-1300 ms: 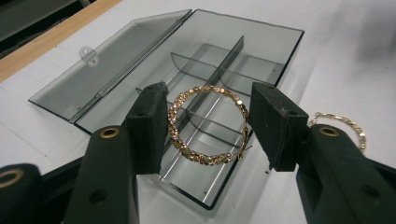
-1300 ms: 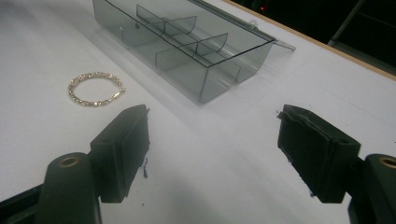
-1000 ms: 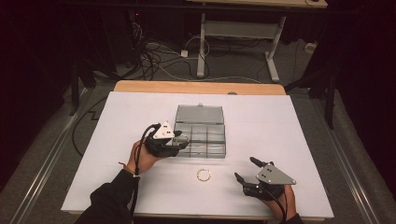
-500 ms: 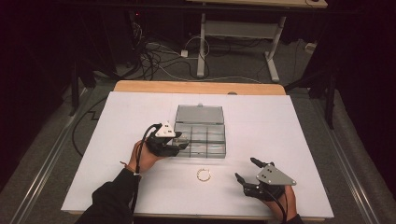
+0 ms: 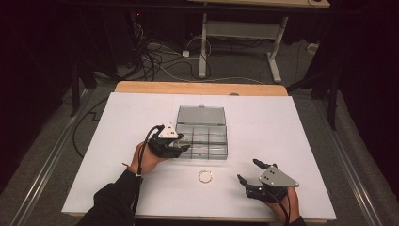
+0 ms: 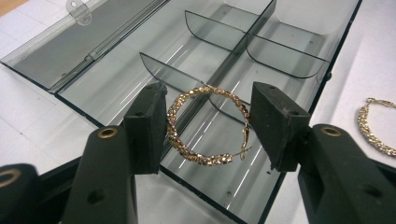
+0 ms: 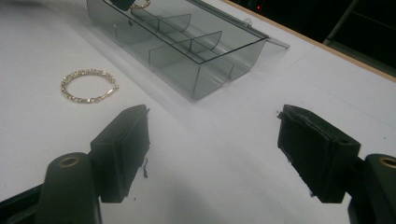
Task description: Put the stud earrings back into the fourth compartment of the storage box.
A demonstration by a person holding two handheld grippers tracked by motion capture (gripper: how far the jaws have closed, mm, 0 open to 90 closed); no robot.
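Over the near left corner of the clear compartment box [image 5: 203, 136], the left gripper [image 5: 182, 147] hangs with its fingers [image 6: 148, 125] clenched on a gold hoop earring [image 6: 208, 126]. Seen along that gripper's own view, the hoop stands almost upright between the two black pads, touching both, with the left pad pressed against its beaded rim and the right pad against the side where the thin clasp wire sits. Below the hoop lies an open compartment of the box, whose grey dividers split it into two rows; which compartment the earring is exactly over is hard to tell beyond that it is one at the box's near end. The box lid [image 6: 88, 42] is folded back flat on the white surface [image 5: 301, 122] on the far side, its small latch tab pointing away.

A gold chain bracelet [image 5: 205, 176] lies in a loose ring on the surface, just in front of the box and between the two hands. It also shows at the right edge of the left gripper view and at upper left of the right gripper view [image 7: 88, 85].

Near the front right part of the surface, the right gripper [image 5: 248, 173] rests low with its fingers [image 7: 122, 149] spread wide and released, nothing between them but bare white surface. It points toward the box and stays well apart from both bracelet and box.
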